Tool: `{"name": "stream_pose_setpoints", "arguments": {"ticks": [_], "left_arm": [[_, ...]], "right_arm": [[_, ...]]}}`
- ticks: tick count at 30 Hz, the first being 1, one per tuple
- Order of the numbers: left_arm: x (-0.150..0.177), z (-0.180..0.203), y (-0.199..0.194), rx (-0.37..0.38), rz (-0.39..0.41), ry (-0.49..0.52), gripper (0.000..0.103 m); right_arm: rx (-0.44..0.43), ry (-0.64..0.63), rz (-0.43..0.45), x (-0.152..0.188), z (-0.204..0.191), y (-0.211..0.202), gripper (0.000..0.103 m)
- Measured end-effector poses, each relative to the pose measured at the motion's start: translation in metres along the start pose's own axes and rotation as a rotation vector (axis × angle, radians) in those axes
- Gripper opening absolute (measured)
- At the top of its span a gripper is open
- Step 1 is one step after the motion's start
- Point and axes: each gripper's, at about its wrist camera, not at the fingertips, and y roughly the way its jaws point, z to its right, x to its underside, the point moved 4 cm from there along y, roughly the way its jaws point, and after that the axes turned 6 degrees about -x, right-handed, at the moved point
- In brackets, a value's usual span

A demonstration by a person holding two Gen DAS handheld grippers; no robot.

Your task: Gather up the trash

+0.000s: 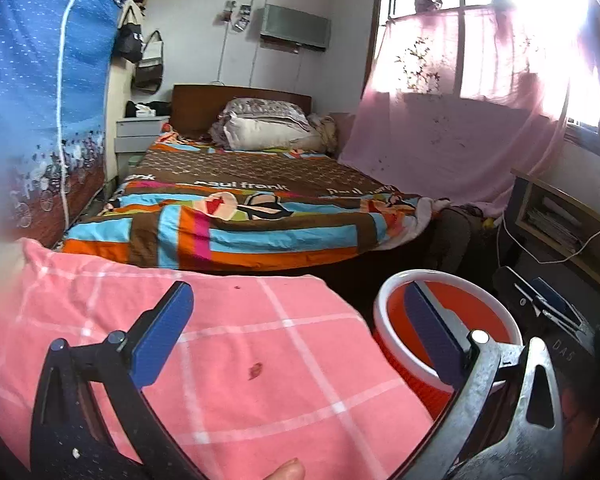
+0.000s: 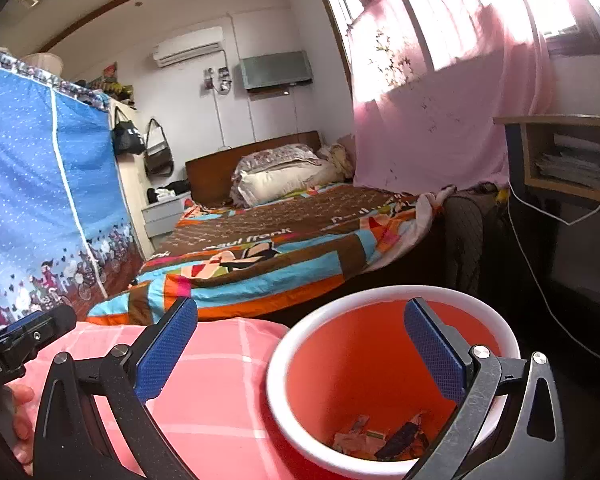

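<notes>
Trash (image 2: 380, 438) in upright orange bin (image 2: 296, 344), mouth up, right gripper (image 2: 300, 344) empty above

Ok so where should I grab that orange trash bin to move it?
Judging by shape: pinch the white rolled rim of the orange bin from above, one finger inside, one outside. It stands upright and open-topped, its body too wide to span.
</notes>
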Motion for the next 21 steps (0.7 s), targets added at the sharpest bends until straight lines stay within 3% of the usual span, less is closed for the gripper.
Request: {"name": "stream_pose_setpoints", "arguments": {"ticks": [13,21], "left_arm": [[0.017,-0.047,-0.047,-0.123,0.054,-0.056,0.103],[0.036,-0.066,-0.083,-0.203,0.113,-0.066,0.103]], "right_arm": [[-0.047,-0.090,0.033,0.006,-0.037,-0.023,0.103],[-0.068,-0.161,0.096,0.017,-0.063,-0.050,0.103]]}}
